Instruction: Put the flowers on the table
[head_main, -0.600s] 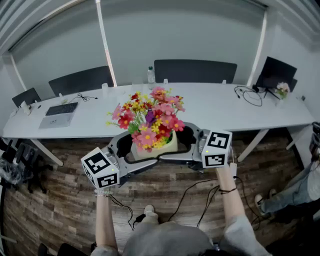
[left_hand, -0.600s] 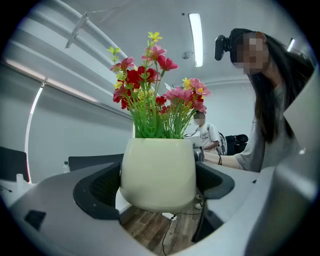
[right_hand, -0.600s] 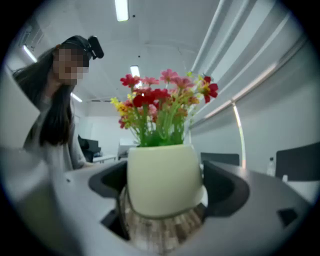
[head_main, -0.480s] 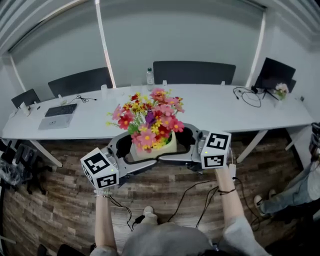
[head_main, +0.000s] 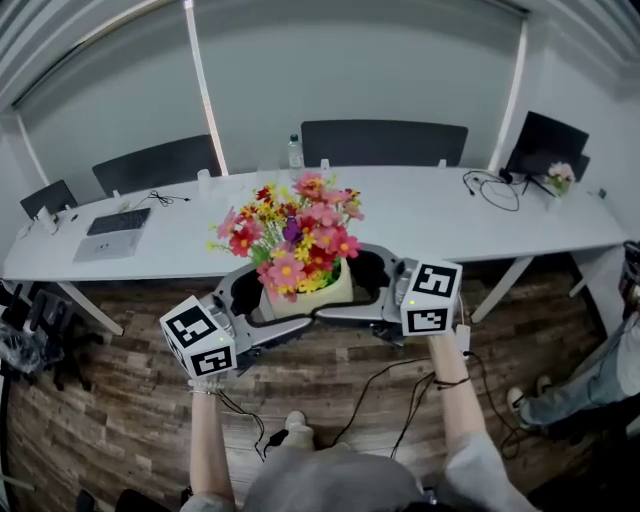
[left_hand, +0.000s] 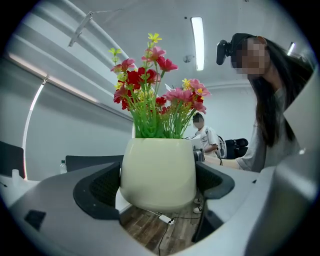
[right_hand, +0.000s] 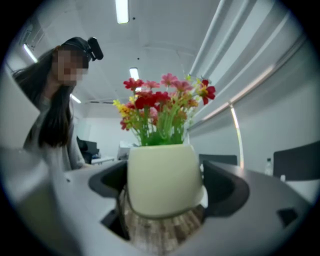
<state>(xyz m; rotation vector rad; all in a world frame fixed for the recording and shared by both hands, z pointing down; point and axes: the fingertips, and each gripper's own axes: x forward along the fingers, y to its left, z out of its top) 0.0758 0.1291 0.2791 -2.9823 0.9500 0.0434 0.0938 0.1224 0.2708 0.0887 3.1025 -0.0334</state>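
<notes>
Carry phase: left gripper (left_hand: 159, 181) and right gripper (right_hand: 162, 182), jaws wide, both clamp flower pot (head_main: 312, 292); next probably needs a level advance onto table (head_main: 450, 215).

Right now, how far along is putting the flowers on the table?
Done: the pot of flowers is off the ground. In hand: the left gripper and right gripper both clamp it above the floor, short of the table. Left: carry it forward, set it down, release.

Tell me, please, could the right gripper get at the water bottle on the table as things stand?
Probably not: the right gripper and the left gripper together clamp the flower pot, and the water bottle stands far across the table.
</notes>
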